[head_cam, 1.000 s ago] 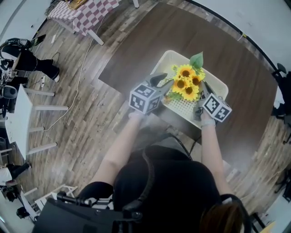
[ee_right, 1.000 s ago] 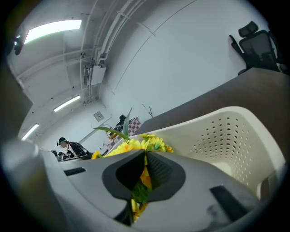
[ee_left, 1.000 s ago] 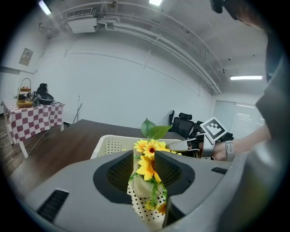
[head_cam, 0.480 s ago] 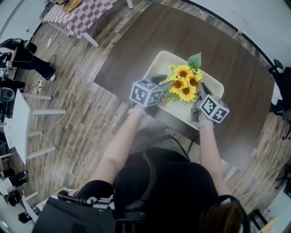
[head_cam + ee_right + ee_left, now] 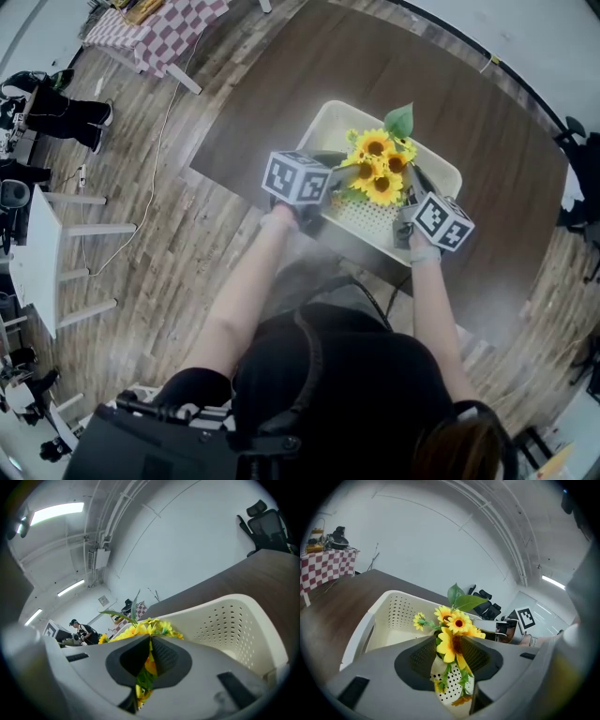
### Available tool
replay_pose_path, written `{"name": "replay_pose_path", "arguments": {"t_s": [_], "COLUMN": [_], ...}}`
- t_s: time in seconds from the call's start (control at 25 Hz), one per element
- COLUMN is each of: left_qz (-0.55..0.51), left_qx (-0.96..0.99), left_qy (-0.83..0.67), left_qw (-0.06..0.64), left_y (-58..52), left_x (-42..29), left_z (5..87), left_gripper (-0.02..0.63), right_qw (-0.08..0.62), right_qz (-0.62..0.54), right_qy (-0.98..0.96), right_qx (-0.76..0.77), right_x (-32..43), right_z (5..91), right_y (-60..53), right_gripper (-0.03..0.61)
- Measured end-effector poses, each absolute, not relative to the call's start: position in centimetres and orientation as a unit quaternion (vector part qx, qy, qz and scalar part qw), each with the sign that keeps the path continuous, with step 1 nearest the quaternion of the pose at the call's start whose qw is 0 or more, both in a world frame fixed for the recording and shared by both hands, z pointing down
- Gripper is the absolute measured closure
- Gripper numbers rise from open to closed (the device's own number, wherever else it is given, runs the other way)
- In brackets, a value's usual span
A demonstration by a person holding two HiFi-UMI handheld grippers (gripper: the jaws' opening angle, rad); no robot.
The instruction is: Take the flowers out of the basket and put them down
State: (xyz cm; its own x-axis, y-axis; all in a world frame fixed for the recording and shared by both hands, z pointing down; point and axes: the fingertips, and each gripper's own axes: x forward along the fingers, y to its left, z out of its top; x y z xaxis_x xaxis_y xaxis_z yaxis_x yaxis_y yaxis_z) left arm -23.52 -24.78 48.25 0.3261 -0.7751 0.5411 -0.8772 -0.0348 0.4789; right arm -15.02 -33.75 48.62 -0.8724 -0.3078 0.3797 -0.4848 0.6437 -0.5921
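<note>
**Flowers in the basket, one gripper clamped on them, the other wide open**

The bunch of yellow flowers point(image 5: 377, 171) stands inside the cream basket point(image 5: 396, 613), which sits on the dark brown table point(image 5: 281, 94). One big green leaf point(image 5: 400, 120) sticks up above the blooms.

The right gripper point(image 5: 411, 183) comes in from the right side of the bunch. Its jaws are pinched almost together, and in the right gripper view the thin slit between them is filled with yellow petals and green stems, so it grips the flowers low in the bunch. What exactly it has caught, stems or leaves, is too squeezed to make out.

The left gripper point(image 5: 342, 173) reaches in from the other side. Its jaws have just been opening and stand wide apart. In the left gripper view a large bloom and some stems sit in the gap, with the dotted basket floor showing behind them; the pads do not look pressed on anything.

From the head view, the two grippers and their marker cubes cover the stems, so I cannot tell whether the bunch rests on the basket floor or hangs just above it. The person's body hides the near edge of the table. The basket's near wall is cut off behind the jaws in both gripper views.
</note>
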Motion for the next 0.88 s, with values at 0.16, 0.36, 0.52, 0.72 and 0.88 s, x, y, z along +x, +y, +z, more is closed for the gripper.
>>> {"name": "replay_pose_path", "arguments": {"t_s": [0.16, 0.36, 0.52, 0.72, 0.88], "left_qz": [0.054, 0.049, 0.065, 0.042, 0.043], "left_qx": [0.717, 0.709, 0.712, 0.707, 0.704], "left_qy": [-0.568, -0.58, -0.579, -0.59, -0.599], "left_qw": [0.401, 0.398, 0.391, 0.389, 0.378], "left_y": [-24.6, -24.5, -24.6, -24.6, -24.4], "left_x": [-23.3, -23.6, -23.1, -23.4, -23.3], "left_z": [48.2, 48.0, 48.0, 47.5, 47.4], "left_gripper": [0.447, 0.535, 0.536, 0.583, 0.594], "right_qw": [0.12, 0.12, 0.12, 0.115, 0.106], "right_qz": [0.362, 0.363, 0.365, 0.366, 0.367], "right_qy": [-0.899, -0.899, -0.899, -0.901, -0.903], "right_qx": [0.217, 0.214, 0.209, 0.203, 0.197], "right_x": [-15.1, -15.1, -15.2, -15.2, -15.2], "right_z": [48.4, 48.2, 47.9, 47.6, 47.3], "right_y": [-33.5, -33.2, -33.0, -32.4, -31.9], "right_gripper": [0.571, 0.571, 0.571, 0.572, 0.572]}}
